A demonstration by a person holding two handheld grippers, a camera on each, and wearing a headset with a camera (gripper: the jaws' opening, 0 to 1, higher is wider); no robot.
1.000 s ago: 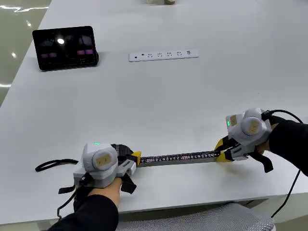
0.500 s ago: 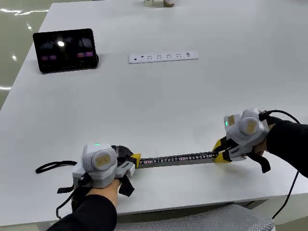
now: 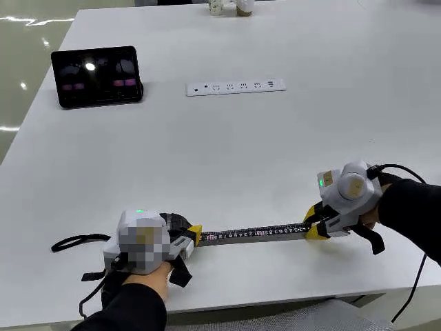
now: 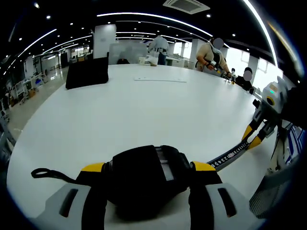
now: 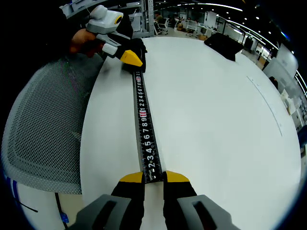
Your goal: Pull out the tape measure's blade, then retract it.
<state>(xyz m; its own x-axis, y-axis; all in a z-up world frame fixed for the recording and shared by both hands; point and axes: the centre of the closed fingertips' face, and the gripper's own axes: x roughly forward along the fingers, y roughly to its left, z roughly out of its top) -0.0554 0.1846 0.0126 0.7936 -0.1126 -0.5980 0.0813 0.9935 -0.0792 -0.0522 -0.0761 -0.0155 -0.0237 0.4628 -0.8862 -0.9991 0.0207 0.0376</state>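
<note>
Two grippers were at the lower edge of the head view, both low over the white table [image 3: 241,152]. L gripper [image 3: 187,234] sat lower left, R gripper [image 3: 313,224] lower right, well apart.

L gripper: jaws closed around the black case [image 4: 146,179], yellow tips pressed on either side of it. In the left gripper view the case sat btw the jaws at bottom centre, resting on the table.

R gripper: jaws narrow, pinching the blade [image 5: 144,124] at its free end. In the right gripper view the yellow tips met the blade's end at bottom centre, w/ printed numbers running up the frame toward the case. Whether the end hook was inside the pinch: couldn't tell.

Blade: drawn out of the case, stretched straight from L to R across the lower part of the head view, lying flat on or just above the table. Black face w/ white numerals, some red marks.

A black strap [image 3: 72,241] trailed from the L gripper toward the left edge of the frame, lying on the table.

Upper left of head view: dark tablet [image 3: 96,74], propped up, screen dimly lit. Upper centre: white power strip [image 3: 234,87], flat, well apart from the grippers. Grey mesh chair [image 5: 43,124] showed at the left of the right gripper view, just off the table edge.
</note>
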